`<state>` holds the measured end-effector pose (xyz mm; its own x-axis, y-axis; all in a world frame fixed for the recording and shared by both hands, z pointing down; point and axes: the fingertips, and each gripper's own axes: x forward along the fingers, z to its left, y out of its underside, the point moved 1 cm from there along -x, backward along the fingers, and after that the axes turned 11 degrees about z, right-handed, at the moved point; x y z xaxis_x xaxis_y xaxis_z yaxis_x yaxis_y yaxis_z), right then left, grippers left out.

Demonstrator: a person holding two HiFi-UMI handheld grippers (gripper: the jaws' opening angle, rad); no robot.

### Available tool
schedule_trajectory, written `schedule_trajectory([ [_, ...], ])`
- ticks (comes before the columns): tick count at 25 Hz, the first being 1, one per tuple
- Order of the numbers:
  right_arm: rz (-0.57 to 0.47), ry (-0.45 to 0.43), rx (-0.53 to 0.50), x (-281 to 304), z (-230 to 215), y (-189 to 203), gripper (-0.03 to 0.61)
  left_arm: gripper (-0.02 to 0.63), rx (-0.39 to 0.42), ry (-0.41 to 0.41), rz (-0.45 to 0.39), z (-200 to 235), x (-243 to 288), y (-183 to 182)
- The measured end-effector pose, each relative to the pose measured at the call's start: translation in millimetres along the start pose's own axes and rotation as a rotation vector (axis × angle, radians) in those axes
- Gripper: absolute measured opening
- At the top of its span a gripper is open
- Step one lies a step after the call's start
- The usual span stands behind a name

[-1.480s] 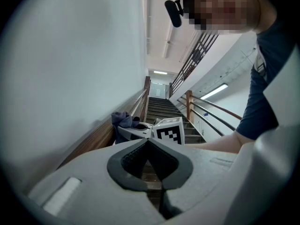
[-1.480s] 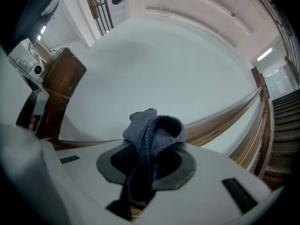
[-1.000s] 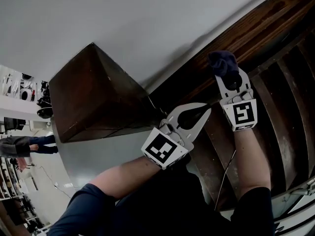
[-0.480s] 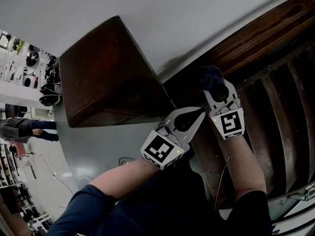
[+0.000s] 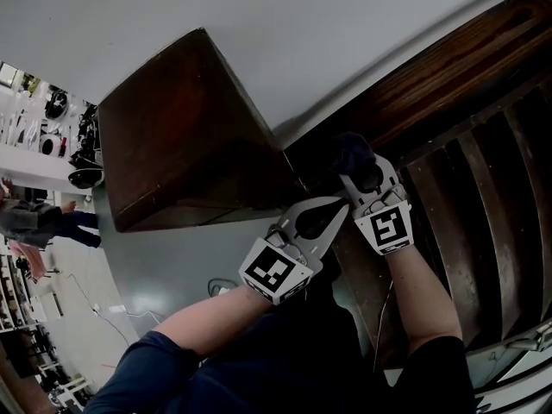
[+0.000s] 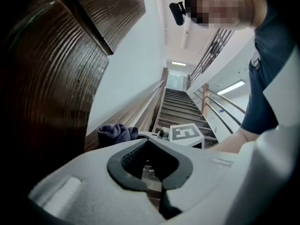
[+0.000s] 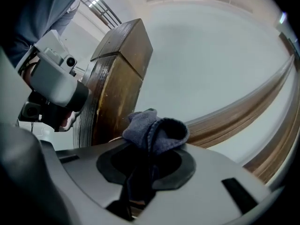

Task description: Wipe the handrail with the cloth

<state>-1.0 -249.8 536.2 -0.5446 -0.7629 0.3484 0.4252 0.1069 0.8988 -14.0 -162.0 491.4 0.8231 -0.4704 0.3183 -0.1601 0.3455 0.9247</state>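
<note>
A dark wooden handrail [image 5: 448, 67] slopes down to a broad newel post [image 5: 181, 136]. My right gripper [image 5: 358, 172] is shut on a dark blue cloth [image 5: 349, 152], which is pressed on the rail's lower end just beside the post. In the right gripper view the cloth [image 7: 157, 130] bunches above the jaws of the right gripper [image 7: 147, 153], with the post [image 7: 117, 78] close behind. My left gripper [image 5: 343, 205] is shut with nothing in it, its tip just below the right one. In the left gripper view, the left gripper [image 6: 150, 142] points toward the cloth [image 6: 115, 134].
A white wall [image 5: 302, 33] runs along the far side of the rail. Dark balusters and stair treads [image 5: 483, 205] lie to the right. Far below on the left, a person [image 5: 34, 222] stands near shelves, and a cable [image 5: 95, 304] trails over the grey floor.
My right gripper has slid the cloth down the rail to the left, up to the newel post. The left gripper has stayed almost where it was.
</note>
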Motion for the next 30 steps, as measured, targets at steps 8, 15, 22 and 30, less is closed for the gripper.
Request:
schedule_trajectory([
  [8, 0.018, 0.089, -0.009, -27.0, -67.0, -3.7, 0.101, 0.004, 0.041, 0.049, -0.024, -20.4, 28.1, -31.4],
  [15, -0.009, 0.172, -0.015, -53.6, -138.7, -13.2, 0.101, 0.004, 0.098, 0.098, -0.066, -39.2, 70.0, -77.9],
  [22, -0.038, 0.254, 0.006, -81.7, -208.2, -15.4, 0.101, 0.004, 0.150, 0.132, -0.078, -59.9, 105.6, -104.4],
  [30, -0.049, 0.335, 0.020, -118.2, -285.6, -24.3, 0.101, 0.004, 0.221, 0.137, -0.104, -79.6, 122.7, -136.4],
])
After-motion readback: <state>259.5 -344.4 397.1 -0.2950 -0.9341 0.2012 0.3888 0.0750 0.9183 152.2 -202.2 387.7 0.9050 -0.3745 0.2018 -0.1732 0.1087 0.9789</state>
